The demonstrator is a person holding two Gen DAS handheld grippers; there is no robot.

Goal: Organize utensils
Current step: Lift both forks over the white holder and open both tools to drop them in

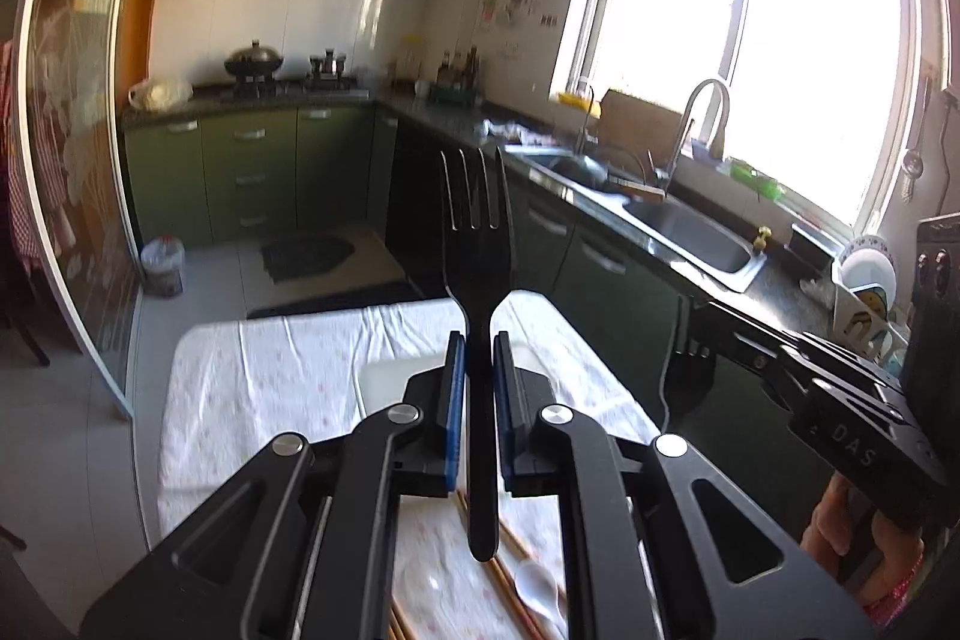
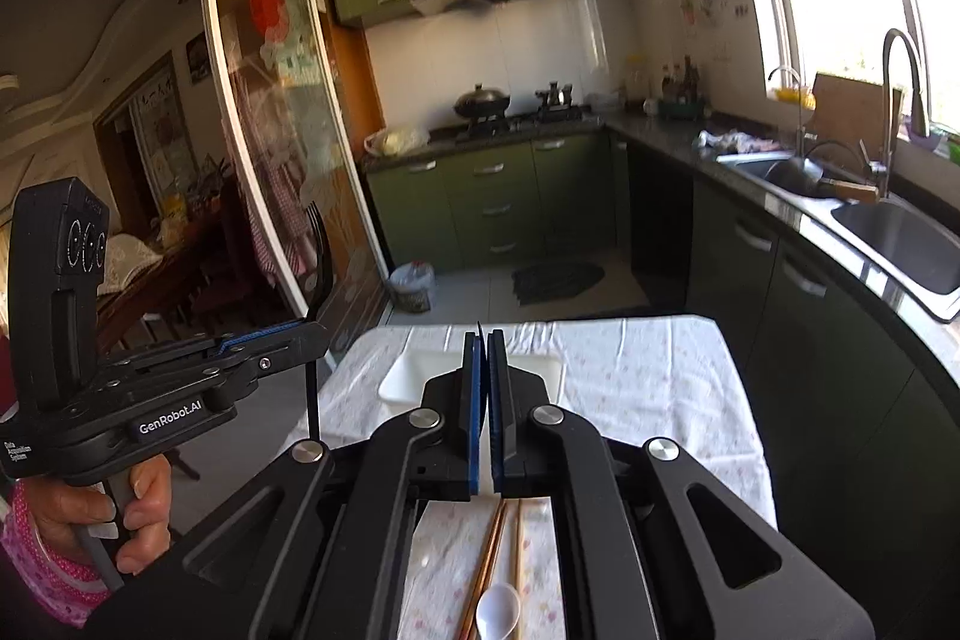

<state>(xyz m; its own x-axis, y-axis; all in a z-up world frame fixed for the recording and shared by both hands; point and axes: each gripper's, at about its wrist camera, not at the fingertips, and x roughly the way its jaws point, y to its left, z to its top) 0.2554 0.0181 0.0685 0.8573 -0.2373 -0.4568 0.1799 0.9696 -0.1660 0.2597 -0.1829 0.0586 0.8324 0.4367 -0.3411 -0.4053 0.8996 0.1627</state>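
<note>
My left gripper is shut on a black plastic fork, tines up, held above the table; it also shows at the left of the right wrist view with the fork. My right gripper is shut on a thin black utensil seen edge-on; in the left wrist view it holds a second black fork, tines down. A white tray sits mid-table. Wooden chopsticks and a white spoon lie on the cloth below.
The table has a white floral cloth. Green cabinets and a dark counter with a steel sink run along the right. A glass sliding door stands left. A bin and mat lie on the floor beyond.
</note>
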